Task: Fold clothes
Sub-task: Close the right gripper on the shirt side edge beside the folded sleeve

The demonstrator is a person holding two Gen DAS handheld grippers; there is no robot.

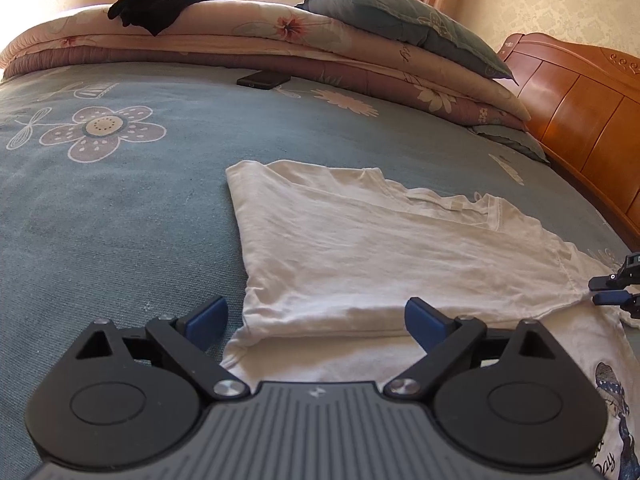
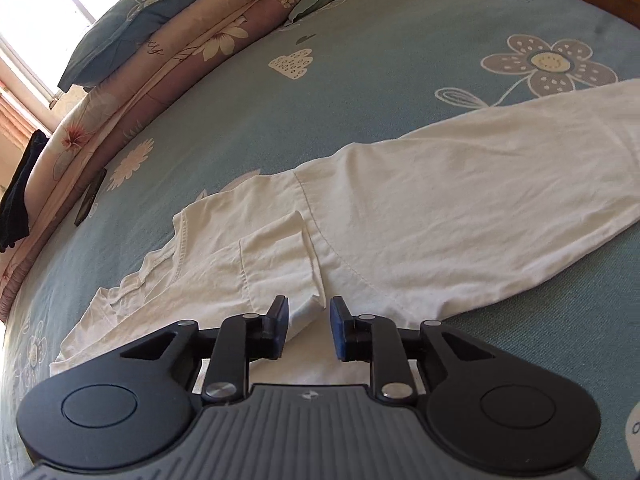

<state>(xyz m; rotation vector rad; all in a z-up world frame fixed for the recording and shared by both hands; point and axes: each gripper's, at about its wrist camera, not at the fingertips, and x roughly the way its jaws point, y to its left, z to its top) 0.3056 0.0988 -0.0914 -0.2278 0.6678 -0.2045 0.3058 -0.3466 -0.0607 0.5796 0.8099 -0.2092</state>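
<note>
Shirt [image 1: 380,248] lies part-folded on the bed [image 1: 120,208], left gripper [image 1: 316,316] spread wide over its near edge, right gripper [image 2: 306,320] part-open astride a sleeve fold [image 2: 308,312], likely needing closure.

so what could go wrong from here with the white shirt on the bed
1. The right gripper stands open around a bunched fold of the white shirt; closing may pinch several layers and drag the fold askew.
2. The left gripper is wide open over the shirt's doubled edge and may catch only the top layer.
</note>
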